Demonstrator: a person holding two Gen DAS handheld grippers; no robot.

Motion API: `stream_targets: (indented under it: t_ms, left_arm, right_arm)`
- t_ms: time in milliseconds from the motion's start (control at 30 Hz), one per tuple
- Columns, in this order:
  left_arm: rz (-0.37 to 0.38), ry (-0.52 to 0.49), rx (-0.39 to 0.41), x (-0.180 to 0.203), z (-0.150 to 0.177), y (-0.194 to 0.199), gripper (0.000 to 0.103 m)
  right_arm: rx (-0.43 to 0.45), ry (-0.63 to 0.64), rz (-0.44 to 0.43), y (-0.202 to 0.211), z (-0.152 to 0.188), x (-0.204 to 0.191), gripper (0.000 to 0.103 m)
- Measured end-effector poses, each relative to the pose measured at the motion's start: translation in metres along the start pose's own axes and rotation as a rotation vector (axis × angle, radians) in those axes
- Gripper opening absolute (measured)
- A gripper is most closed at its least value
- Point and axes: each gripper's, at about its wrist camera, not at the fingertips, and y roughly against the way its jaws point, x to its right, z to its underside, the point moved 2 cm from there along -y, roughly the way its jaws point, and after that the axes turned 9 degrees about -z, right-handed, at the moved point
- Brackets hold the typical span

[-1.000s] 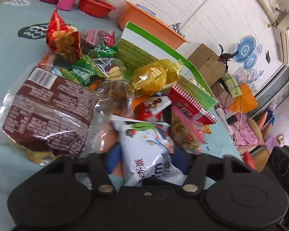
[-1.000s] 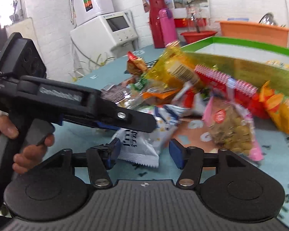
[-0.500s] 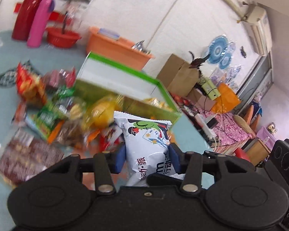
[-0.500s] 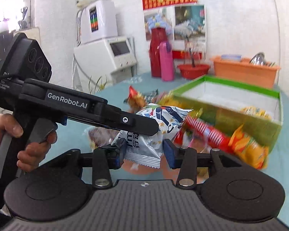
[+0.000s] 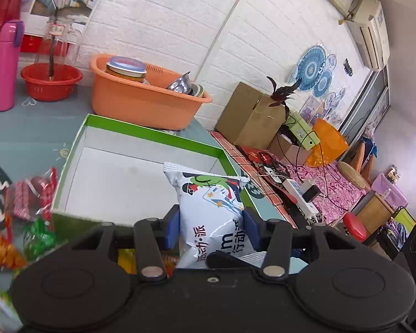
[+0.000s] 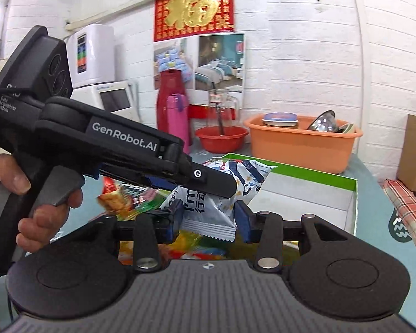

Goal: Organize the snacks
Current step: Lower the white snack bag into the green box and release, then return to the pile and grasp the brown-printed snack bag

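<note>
I see both grippers raised off the counter (image 5: pixel 36 127). Left gripper (image 5: pixel 211 229) fingers pinch the white snack bag (image 5: pixel 208 211) above the green box (image 5: pixel 141 166); right gripper (image 6: pixel 208 223) fingers bracket its crimped end, contact unclear.

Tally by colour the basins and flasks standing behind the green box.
Red: 2 (red flask, red basin)
Pink: 1 (pink flask)
Orange: 1 (orange basin)
Total: 4
</note>
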Motion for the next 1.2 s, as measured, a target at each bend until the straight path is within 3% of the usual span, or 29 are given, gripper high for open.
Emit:
stream_targets:
  t_ms: [200, 333, 400, 433, 467, 600, 800, 1000, 1200]
  left_arm:
    - [0.017, 0.048, -0.065, -0.013, -0.029, -0.05, 0.065]
    - [-0.015, 0.042, -0.099, -0.019, -0.032, -0.076, 0.066]
    - [-0.031, 0.038, -0.12, -0.021, -0.032, -0.088, 0.086]
    - [-0.028, 0.045, -0.13, -0.022, -0.032, -0.091, 0.103]
    - [-0.033, 0.054, -0.135, -0.023, -0.032, -0.092, 0.103]
    - [-0.062, 0.013, -0.064, -0.021, -0.033, -0.079, 0.103]
    - [-0.07, 0.015, -0.035, -0.014, -0.029, -0.044, 0.103]
    - [-0.11, -0.023, 0.027, -0.002, -0.001, 0.017, 0.103]
    - [-0.116, -0.027, 0.032, -0.013, 0.045, 0.067, 0.103]
  right_arm:
    - [0.008, -0.063, 0.021, -0.026, -0.004, 0.041, 0.07]
    - [-0.015, -0.095, 0.017, -0.044, 0.002, 0.06, 0.07]
    - [-0.026, -0.102, 0.012, -0.052, 0.007, 0.066, 0.074]
    - [-0.032, -0.101, 0.015, -0.055, 0.01, 0.068, 0.079]
    - [-0.046, -0.099, 0.022, -0.059, 0.012, 0.07, 0.1]
    - [-0.063, -0.053, 0.067, -0.056, 0.018, 0.065, 0.103]
    - [-0.031, -0.027, 0.114, -0.021, 0.01, 0.049, 0.103]
    - [0.055, -0.073, 0.067, 0.032, 0.009, 0.018, 0.103]
    - [0.021, -0.157, -0.01, 0.048, 0.025, -0.011, 0.103]
